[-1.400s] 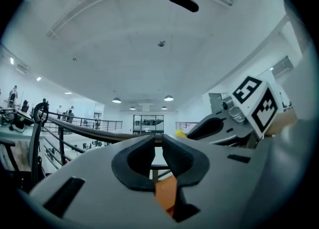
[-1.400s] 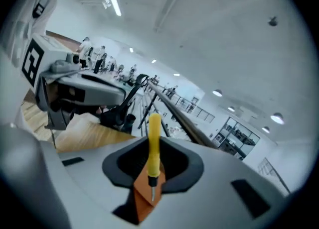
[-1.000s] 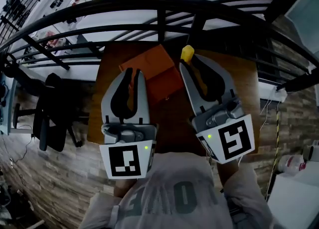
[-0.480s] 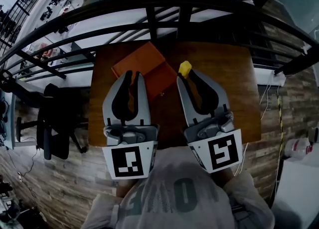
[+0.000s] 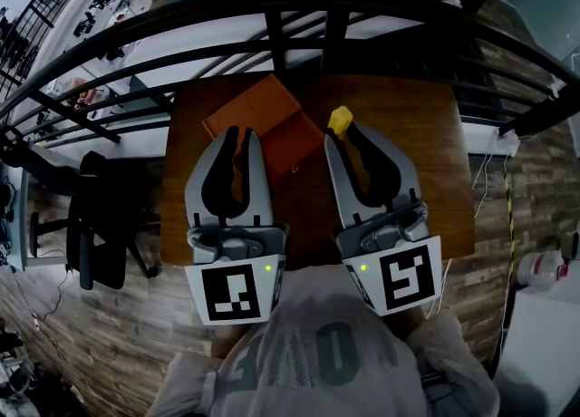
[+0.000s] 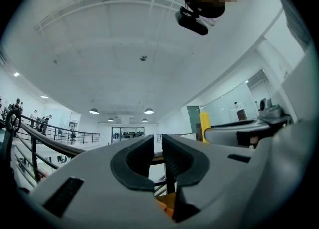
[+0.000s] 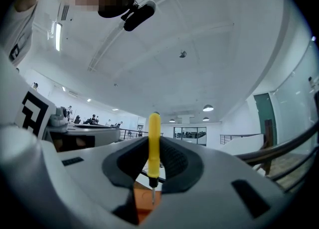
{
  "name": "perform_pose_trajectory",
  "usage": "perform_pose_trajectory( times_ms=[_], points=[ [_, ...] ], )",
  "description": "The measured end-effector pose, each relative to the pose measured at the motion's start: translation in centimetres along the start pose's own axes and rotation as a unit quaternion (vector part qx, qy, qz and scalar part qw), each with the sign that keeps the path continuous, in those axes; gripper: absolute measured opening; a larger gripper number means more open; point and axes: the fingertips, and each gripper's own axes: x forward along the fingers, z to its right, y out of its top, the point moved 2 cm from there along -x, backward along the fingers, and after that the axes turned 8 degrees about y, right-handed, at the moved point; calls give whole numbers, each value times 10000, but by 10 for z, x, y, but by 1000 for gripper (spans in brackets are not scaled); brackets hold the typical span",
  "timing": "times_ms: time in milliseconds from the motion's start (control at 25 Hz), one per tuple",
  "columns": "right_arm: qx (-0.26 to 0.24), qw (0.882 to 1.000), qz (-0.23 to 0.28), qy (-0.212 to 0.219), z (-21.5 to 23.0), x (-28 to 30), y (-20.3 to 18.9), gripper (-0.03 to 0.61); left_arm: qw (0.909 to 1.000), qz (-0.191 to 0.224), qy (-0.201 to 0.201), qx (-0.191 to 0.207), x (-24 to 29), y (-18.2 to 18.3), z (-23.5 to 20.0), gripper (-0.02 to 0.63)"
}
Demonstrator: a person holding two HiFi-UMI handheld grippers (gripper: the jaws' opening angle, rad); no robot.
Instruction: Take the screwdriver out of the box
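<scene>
1. Left gripper (image 5: 243, 134) was held roughly level over the table (image 5: 417, 125), pointing away from the person, its tip above the near edge of the box (image 5: 258, 111).
2. Its jaws were closed to a thin slit, with nothing between them.
3. Right gripper (image 5: 343, 132) lay beside it, near but apart, angled slightly left.
4. Its jaws were clamped on the yellow handle of the screwdriver (image 5: 340, 119).
5. In the right gripper view the screwdriver stood upright, shaft pointing down.
6. The screwdriver was outside the box, just beside its right edge, above the table.
7. The orange box sat at the table's far left; its contents could not be made out.
</scene>
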Motion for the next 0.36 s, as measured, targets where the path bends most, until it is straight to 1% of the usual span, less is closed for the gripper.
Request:
perform_pose_trajectory(
  times_ms=[120,360],
  points=[
    [-55,10000,-41,-18,-8,6,0,75,10000,29,5,2,-1,0,-9,49],
    [-67,10000,8,15,16,-17,2,75,10000,-31,-5,43,0,2,26,49]
  ],
)
